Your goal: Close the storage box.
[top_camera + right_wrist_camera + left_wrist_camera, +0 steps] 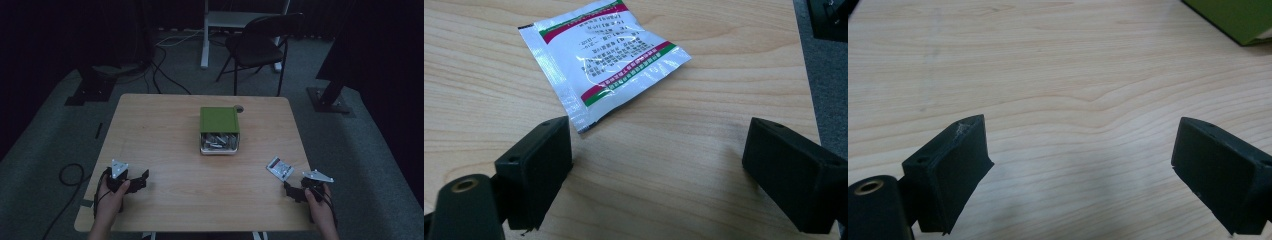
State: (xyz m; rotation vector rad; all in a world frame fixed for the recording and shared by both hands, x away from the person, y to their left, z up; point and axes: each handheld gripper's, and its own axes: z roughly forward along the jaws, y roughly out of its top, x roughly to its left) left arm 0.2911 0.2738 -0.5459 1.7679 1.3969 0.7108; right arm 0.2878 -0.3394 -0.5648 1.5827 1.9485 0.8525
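Two grippers, one per hand, at table's near edge. Left gripper (131,181) near left corner, jaws spread wide, nothing between, bare wood ahead. Right gripper (298,191) near right corner, jaws likewise wide and empty, close to table's right edge. Both hands come in from below, grippers pointing forward and slightly inward. One foil sachet (601,57) lies flat just ahead of right gripper, apart from its jaws. Wide open wood (165,145) in middle. Farther, one green-lidded box (219,129) at centre, small packets inside. One chair (257,45) beyond table.
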